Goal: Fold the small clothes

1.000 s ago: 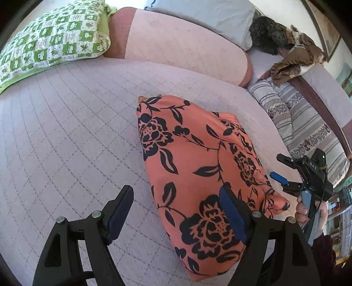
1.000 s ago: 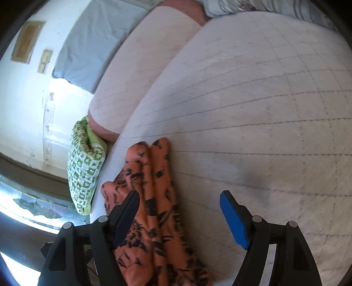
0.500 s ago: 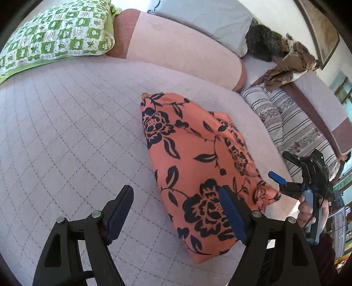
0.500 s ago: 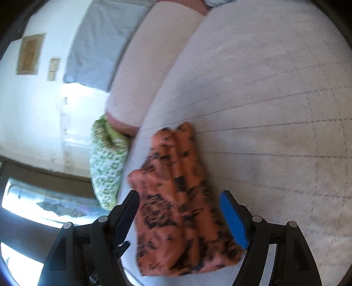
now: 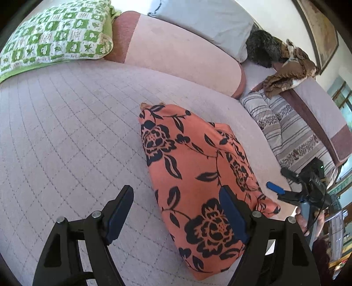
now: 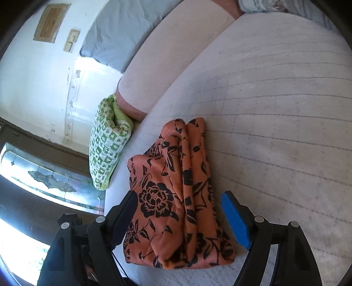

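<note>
The wide bed [image 5: 66,136], covered in a pale quilted spread, carries everything here; along its head lie a long pink bolster [image 5: 180,50], a green-and-white patterned pillow [image 5: 55,37] and a grey pillow [image 5: 204,19], with a striped blanket [image 5: 292,136] bunched at the far side. No box or basket shows anywhere. Near the bed's edge lies the orange floral garment [image 5: 193,167], folded into a long narrow bundle whose long axis runs from the near edge of the bed toward the bolster, its narrower end pointing that way. Against a second ago the garment lies just as it did, though the right wrist view now takes in the whole of it where before only part showed. The left claw [image 5: 176,217] hangs above the near end of the garment with its jaws spread wide and nothing in them, its right finger over the cloth, and I cannot tell whether it touches. The right claw [image 6: 180,217] has just opened a little further and straddles the bundle's near end, its pads clear of the fabric.
</note>
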`<state>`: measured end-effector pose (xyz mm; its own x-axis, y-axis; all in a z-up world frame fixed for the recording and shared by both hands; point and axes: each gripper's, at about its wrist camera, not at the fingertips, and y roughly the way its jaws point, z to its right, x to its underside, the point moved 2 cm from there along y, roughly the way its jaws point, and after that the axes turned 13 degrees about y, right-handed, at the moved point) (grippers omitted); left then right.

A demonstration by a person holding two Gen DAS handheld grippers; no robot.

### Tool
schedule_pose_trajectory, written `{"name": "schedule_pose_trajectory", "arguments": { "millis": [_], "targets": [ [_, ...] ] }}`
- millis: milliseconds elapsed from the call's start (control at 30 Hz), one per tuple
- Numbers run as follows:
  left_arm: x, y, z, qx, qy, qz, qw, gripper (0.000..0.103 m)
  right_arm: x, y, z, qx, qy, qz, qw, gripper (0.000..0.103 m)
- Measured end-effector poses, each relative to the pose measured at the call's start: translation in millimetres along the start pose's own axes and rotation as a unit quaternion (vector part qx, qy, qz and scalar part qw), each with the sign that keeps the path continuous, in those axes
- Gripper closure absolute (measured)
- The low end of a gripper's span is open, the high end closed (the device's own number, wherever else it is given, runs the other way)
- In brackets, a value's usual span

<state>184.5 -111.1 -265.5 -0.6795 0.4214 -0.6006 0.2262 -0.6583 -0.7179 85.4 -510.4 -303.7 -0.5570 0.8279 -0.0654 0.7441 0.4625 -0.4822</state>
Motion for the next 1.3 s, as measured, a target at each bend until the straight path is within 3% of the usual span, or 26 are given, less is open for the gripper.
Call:
{"name": "schedule_pose_trajectory", "arguments": {
  "millis": [200, 333, 467, 567, 667, 733, 900, 1000, 1100, 1233, 1300],
  "targets": [
    [-9, 8, 3, 0.007, 0.015, 0.004, 0.9999, 0.023, -3, 24, -4, 0.030, -0.030, -0.030, 0.999, 0.022],
    [-12, 25, 18, 0.044, 0.038, -0.009, 0.9983, 0.023, -11, 31, 2, 0.038, -0.024, -0.035, 0.998, 0.022],
    [-9, 40, 36, 0.047, 0.078, -0.033, 0.9953, 0.023, -20, 33, 10, 0.022, -0.007, -0.043, 0.999, 0.022],
    [-6, 49, 38, 0.047, 0.083, -0.046, 0.9943, 0.023, -25, 49, 16, 0.011, 0.014, -0.072, 0.997, 0.022],
    [-7, 47, 32, 0.062, 0.066, -0.046, 0.9948, 0.022, -25, 79, 19, 0.009, 0.020, -0.117, 0.993, 0.022],
    [-7, 44, 21, 0.073, 0.041, -0.049, 0.9953, 0.022, -24, 88, 11, 0.009, -0.001, -0.120, 0.993, 0.017],
    [-5, 40, -3, 0.056, -0.001, -0.057, 0.9968, 0.022, -14, 104, -4, 0.005, -0.029, -0.135, 0.990, 0.016],
    [-2, 49, 0, 0.095, -0.013, -0.072, 0.9928, 0.022, -9, 107, -6, -0.001, -0.033, -0.138, 0.990, 0.016],
    [0, 57, 9, 0.075, 0.017, -0.079, 0.9939, 0.022, -8, 107, -5, -0.006, -0.027, -0.135, 0.991, 0.022],
    [1, 65, 5, 0.090, -0.011, -0.068, 0.9936, 0.023, -5, 105, 2, -0.007, -0.014, -0.132, 0.991, 0.036],
    [2, 65, 2, 0.091, -0.017, -0.066, 0.9935, 0.023, 0, 107, -2, 0.010, -0.034, -0.124, 0.992, 0.037]
  ]
}}
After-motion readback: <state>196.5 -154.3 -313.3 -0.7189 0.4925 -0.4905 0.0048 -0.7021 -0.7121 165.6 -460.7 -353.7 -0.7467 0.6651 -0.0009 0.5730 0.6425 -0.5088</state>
